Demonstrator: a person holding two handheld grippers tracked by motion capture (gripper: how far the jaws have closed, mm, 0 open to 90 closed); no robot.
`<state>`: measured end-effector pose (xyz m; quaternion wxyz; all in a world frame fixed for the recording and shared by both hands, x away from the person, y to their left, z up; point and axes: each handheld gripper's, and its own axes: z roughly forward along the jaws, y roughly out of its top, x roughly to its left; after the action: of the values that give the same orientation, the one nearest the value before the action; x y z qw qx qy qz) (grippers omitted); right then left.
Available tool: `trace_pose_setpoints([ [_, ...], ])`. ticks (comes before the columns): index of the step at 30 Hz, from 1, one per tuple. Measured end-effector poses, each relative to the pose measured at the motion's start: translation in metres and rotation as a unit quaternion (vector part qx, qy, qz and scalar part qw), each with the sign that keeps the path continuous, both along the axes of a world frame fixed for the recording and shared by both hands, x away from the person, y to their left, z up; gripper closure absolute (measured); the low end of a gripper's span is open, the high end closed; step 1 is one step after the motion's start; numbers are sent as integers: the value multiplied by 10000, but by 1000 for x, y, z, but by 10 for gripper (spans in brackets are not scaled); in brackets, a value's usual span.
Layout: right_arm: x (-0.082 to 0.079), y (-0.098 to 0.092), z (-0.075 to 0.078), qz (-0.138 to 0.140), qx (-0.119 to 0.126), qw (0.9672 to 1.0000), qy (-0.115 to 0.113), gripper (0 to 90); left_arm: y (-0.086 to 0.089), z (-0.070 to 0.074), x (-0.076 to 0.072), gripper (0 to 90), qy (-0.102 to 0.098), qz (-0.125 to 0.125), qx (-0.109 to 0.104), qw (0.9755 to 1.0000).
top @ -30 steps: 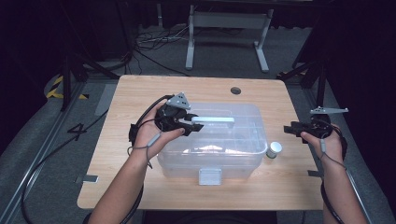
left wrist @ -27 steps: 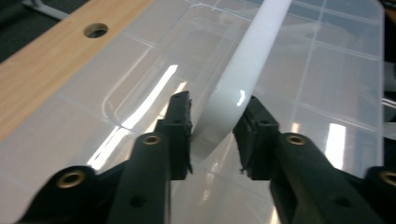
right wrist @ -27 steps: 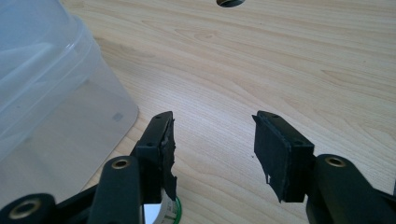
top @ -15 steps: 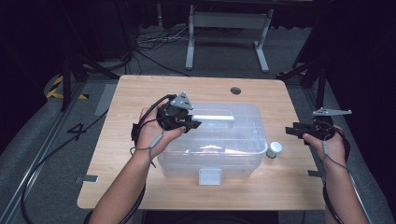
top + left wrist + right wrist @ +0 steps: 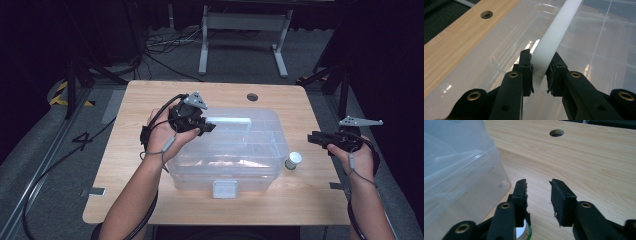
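Your left gripper (image 5: 539, 75) clamps the white handle (image 5: 554, 37) atop the clear box (image 5: 250, 150) at table centre; your right gripper (image 5: 539, 195), jaws just narrowed yet empty, hovers seemingly above the small jar (image 5: 293, 160).

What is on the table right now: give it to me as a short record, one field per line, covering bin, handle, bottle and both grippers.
surface: wooden table
bin: clear plastic bin, lid on, mid-table
handle: white handle on the lid
left gripper: jaws closed on the handle's end
right gripper: jaws apart, have just been closing, nothing between them
bottle: small white bottle, upright on the table right of the bin, near the right gripper
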<state>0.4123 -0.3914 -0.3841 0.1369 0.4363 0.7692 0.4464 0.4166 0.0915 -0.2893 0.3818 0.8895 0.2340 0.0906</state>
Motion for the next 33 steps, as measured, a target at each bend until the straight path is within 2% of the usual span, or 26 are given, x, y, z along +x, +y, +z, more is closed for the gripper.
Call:
trace_pose_setpoints([
  [3,-6,0,4,79,-121,9999,-25,763,0,5,6,763,104,-7,39,9999],
  [9,-13,2,9,122,-90,9999,-53,777,0,11,15,761,240,-44,33,9997],
  [16,-18,13,15,477,-126,9987,-149,799,0,18,28,757,483,-100,6,9988],
  [21,-19,20,14,660,-133,9976,-148,804,2,21,39,757,658,-165,-51,9977],
  [30,-20,29,16,835,-199,9960,-235,817,1,26,47,752,764,-158,-44,9969],
  [33,-21,31,16,863,-158,9959,-211,789,1,27,51,751,818,-168,-62,9965],
])
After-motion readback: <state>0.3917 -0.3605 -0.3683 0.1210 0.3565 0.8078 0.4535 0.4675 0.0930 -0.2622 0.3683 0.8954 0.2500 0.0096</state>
